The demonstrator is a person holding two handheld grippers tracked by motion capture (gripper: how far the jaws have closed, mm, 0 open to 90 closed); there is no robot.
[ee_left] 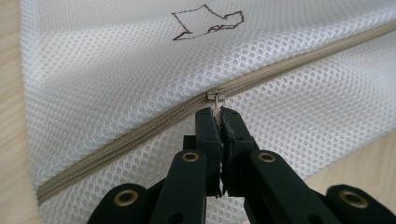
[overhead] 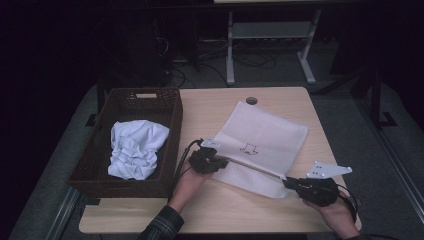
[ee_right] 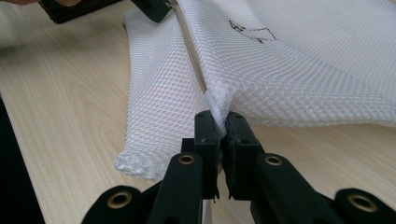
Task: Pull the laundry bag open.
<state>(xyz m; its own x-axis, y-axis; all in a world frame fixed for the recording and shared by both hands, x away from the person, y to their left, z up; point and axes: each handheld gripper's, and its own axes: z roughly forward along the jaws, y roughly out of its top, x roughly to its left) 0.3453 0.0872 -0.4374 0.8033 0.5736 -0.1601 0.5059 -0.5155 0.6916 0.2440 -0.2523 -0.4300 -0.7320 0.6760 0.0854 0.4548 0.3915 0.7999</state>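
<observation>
A white mesh laundry bag with a small dark drawing lies on the wooden table. A beige zipper runs across it. My left gripper is shut on the metal zipper pull near the bag's left end; in the high view that left gripper sits beside the basket. At the bag's near right corner my right gripper is shut on a bunched fold of mesh, and the high view has this right gripper by the table's front right. The bag stretches between both.
A dark wicker basket on the table's left holds a crumpled white cloth. A round cable hole lies near the table's far edge. Bare wood lies along the front edge, and a metal frame stands on the floor beyond.
</observation>
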